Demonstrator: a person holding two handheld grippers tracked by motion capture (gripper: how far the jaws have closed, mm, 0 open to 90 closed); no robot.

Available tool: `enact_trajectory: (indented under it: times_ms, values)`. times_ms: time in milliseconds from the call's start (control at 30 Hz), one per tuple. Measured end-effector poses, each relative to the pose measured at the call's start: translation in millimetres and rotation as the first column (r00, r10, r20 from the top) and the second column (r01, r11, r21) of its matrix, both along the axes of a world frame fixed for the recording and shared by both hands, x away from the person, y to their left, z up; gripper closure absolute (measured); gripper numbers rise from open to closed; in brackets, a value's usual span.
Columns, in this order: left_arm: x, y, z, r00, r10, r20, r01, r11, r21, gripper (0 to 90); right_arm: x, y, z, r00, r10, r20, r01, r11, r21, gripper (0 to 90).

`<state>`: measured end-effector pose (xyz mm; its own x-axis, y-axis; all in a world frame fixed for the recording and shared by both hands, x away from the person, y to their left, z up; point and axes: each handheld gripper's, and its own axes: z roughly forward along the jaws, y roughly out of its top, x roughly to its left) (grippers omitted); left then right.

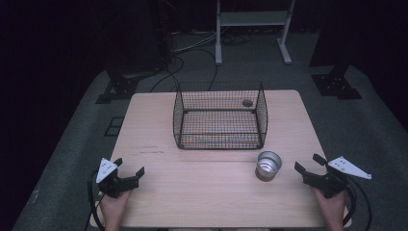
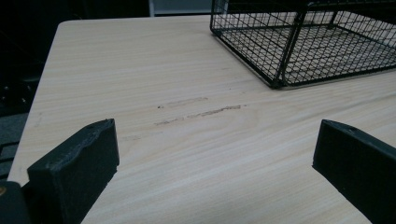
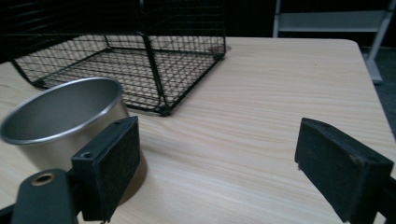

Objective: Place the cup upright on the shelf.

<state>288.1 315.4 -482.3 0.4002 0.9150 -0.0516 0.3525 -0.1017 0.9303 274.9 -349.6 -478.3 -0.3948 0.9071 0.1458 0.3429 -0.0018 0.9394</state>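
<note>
A black wire basket point(image 1: 179, 118) stands at the middle of the wooden table point(image 1: 192, 192), toward the far side. In front of its right corner sits an upright, empty metal cup point(image 1: 268, 165). My right gripper point(image 1: 308, 162) rests at the table's near right, open, a short way right of the cup. In the right gripper view the cup point(image 3: 60, 112) lies just beyond the left jaw, outside the gap of the gripper point(image 3: 217, 149). At the near left my left gripper point(image 1: 130, 166) is open over bare wood, and the basket's corner point(image 2: 289, 51) shows ahead of its open jaws point(image 2: 215, 144).
A small dark round spot point(image 1: 247, 102) shows through the basket's back right. Faint scuff marks point(image 2: 201, 109) streak the wood ahead of the left gripper. Beyond the table are a white frame stand point(image 1: 252, 29), black floor stands and cables on grey carpet.
</note>
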Motion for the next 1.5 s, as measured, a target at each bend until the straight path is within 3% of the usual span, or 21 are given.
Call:
enact_trajectory:
  times_ms: [367, 633, 767, 867, 900, 933, 1233, 1400, 1500]
  values:
    - [-2.9, 3.7, 2.2, 0.9998, 0.017, 0.013, -0.017, 0.9997, -0.015, 0.0, -10.1, 16.4, 8.8, 0.9947, 0.094, 0.041, -0.092, 0.995, -0.046, 13.4]
    - [-2.6, 1.9, 1.2, 1.0, 0.004, 0.003, -0.004, 0.9999, -0.015, 0.0, -16.3, 24.6, 11.9, 0.9845, 0.162, 0.067, -0.158, 0.986, -0.06, 13.3]
    - [-1.8, 1.7, 0.8, 1.0, 0.001, -0.002, -0.001, 0.9999, -0.014, 0.0, -17.1, 30.8, 12.6, 0.974, 0.213, 0.077, -0.207, 0.976, -0.071, 12.7]
    - [-2.0, 1.2, 0.8, 1.0, 0.0, -0.005, 0.0, 0.9999, -0.014, 0.0, -16.1, 38.1, 12.2, 0.9627, 0.26, 0.077, -0.253, 0.964, -0.083, 12.6]
    - [-2.0, 1.2, 0.8, 1.0, 0.0, -0.005, 0.0, 0.9999, -0.014, 0.0, -16.1, 38.1, 12.2, 0.9627, 0.26, 0.077, -0.253, 0.964, -0.083, 12.6]
    - [-2.1, 1.3, 0.9, 1.0, -0.001, -0.002, 0.001, 0.9999, -0.014, 0.0, -15.5, 41.0, 11.0, 0.9561, 0.282, 0.078, -0.275, 0.957, -0.089, 12.7]
    - [-3.0, 1.0, 1.5, 1.0, -0.003, -0.002, 0.003, 0.9997, -0.023, 0.0, -8.5, 48.8, 6.6, 0.951, 0.305, 0.052, -0.3, 0.95, -0.085, 12.6]
    - [-3.2, 1.0, 1.1, 0.9999, -0.007, -0.01, 0.007, 0.9999, -0.015, 0.0, -1.9, 53.4, 3.3, 0.9482, 0.316, 0.027, -0.313, 0.945, -0.09, 7.6]
    - [-3.2, -0.2, 0.8, 0.9998, -0.012, -0.014, 0.012, 0.9999, -0.011, 0.0, 1.9, 56.5, 1.9, 0.9425, 0.333, 0.023, -0.33, 0.94, -0.088, 7.6]
